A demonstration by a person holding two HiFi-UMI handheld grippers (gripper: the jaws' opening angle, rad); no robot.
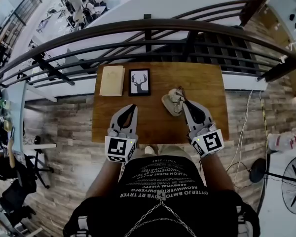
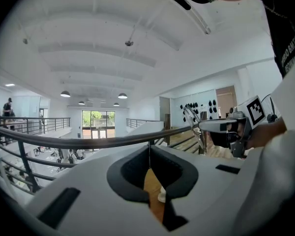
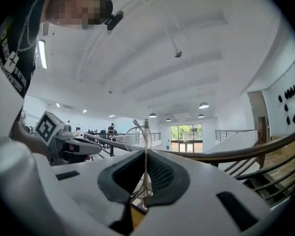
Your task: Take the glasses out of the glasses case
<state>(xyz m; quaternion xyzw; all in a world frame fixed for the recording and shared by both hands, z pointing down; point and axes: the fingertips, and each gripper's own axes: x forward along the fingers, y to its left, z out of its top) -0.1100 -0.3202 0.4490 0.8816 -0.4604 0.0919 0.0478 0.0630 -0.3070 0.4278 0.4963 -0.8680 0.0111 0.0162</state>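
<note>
Lettering: white print in several lines on the person's black shirt [image 1: 163, 179], upside down in the head view and not legible with any certainty; black-and-white square markers on each gripper's cube. No brand is legible anywhere. Head view only: wooden table [image 1: 207, 83] bearing a beige pad [image 1: 112, 80], a black-framed picture of a stag's head [image 1: 139, 81] just beside it, and the beige soft glasses case [image 1: 172, 102] near the middle. Right gripper [image 1: 184, 101] has its tips beside the case. Right gripper view only: jaws clenched on the thin wire-frame glasses [image 3: 137, 136], one lens ring rising above the closed tips [image 3: 146, 154]. Left gripper view shows the same glasses [image 2: 192, 118] from the side, in the air and upright at the tip of the right gripper, with the case below them. Left gripper [image 1: 133, 107]: tips [image 2: 149, 151] pressed together, nothing between them, table wood showing through the gap behind them.
</note>
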